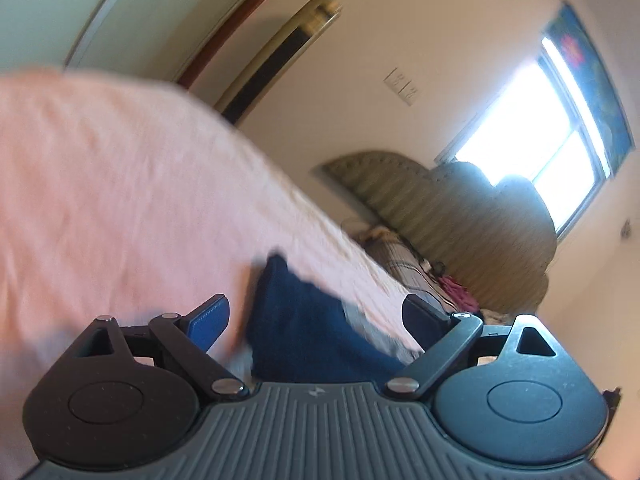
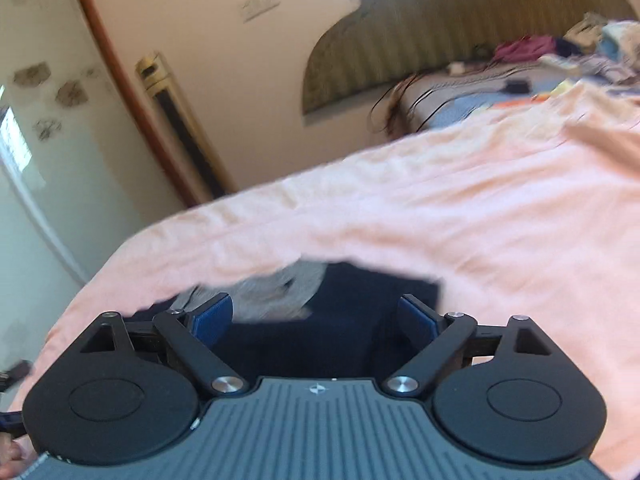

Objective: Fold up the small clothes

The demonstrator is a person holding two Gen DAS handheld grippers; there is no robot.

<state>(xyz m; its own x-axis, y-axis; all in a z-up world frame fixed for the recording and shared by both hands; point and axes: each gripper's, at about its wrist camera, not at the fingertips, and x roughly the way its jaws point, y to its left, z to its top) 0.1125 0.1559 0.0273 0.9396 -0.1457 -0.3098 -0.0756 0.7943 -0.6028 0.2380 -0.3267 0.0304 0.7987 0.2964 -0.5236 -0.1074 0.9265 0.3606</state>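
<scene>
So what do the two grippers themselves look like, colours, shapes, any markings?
Both look alike. The left gripper and right gripper each have a grey ribbed body with a small white logo, flanked by two round black housings. Black link arms with silver pivot screws carry short fingers faced with blue pads. No cables or sleeves show.

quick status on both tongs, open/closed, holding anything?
Left tongs: open, holding nothing; navy garment lies between the fingers.
Right tongs: open, holding nothing; the navy garment lies between them.
</scene>
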